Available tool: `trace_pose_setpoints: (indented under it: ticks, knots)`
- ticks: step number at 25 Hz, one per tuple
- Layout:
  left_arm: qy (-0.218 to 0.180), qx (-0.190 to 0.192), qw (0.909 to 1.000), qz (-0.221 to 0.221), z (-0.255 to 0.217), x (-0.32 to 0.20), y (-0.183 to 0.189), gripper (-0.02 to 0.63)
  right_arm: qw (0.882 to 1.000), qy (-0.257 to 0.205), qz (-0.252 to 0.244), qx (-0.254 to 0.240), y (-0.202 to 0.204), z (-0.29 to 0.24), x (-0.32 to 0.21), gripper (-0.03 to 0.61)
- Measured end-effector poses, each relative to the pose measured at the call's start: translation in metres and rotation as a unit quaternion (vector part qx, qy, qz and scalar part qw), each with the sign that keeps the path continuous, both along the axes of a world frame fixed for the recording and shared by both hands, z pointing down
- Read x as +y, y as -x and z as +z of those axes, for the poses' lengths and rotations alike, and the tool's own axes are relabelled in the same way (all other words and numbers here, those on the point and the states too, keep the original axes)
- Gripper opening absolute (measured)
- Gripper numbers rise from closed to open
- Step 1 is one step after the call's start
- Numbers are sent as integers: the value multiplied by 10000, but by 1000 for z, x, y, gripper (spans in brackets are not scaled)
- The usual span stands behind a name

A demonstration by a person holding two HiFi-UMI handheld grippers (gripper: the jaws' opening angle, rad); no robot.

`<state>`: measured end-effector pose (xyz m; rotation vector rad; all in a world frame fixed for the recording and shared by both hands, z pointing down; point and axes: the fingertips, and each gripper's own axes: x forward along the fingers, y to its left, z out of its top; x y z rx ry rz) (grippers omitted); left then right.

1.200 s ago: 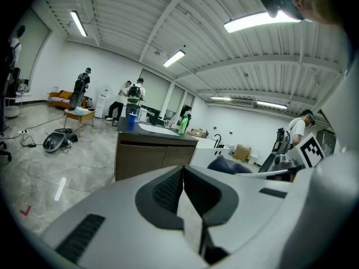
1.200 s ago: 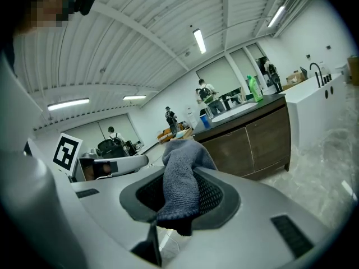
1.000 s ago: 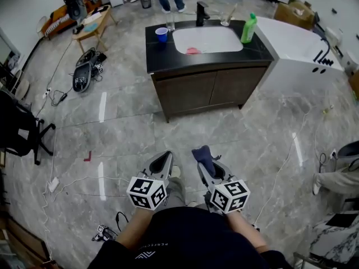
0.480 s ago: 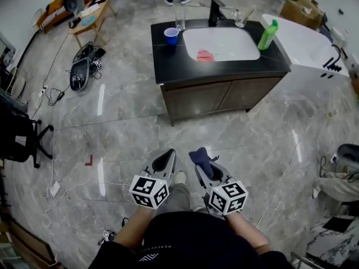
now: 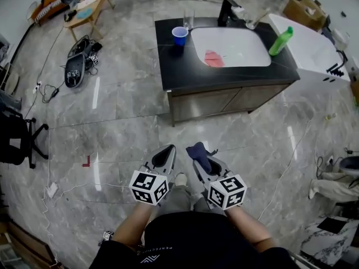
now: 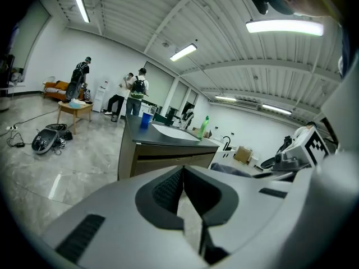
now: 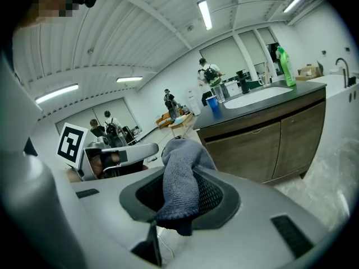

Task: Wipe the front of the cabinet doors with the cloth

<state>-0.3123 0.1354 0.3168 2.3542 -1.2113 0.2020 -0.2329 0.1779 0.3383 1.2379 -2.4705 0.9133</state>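
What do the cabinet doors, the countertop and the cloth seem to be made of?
The cabinet doors look like matte brown wood or laminate, with faint grain. The countertop: black stone or composite, smooth with slight sheen. The cloth: soft blue-grey fabric, knit texture visible.

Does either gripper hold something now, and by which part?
The right gripper holds the cloth, jaws shut on its bunched middle, with one end sticking out above. The left gripper has its jaws together on nothing.
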Motion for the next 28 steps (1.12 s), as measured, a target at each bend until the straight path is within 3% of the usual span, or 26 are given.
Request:
trace_pose_setpoints:
  ticks: [8,15,21,28]
  knots:
    - [4,-131,9998,-166,20,-33,23,6,9996,-5,-256,99,21,22,-36,114]
    - [44,-223,9989,-406,40,-49,21,6,9978,84,-657,-26,29,41,-60,114]
    - [8,-357,9961,-813,60,-76,13,6,9941,170,-1073,-32,26,64,-91,114]
    - [239,-536,9894,-1328,94,-101,25,6,9885,147,-1508,-33,32,101,-135,114]
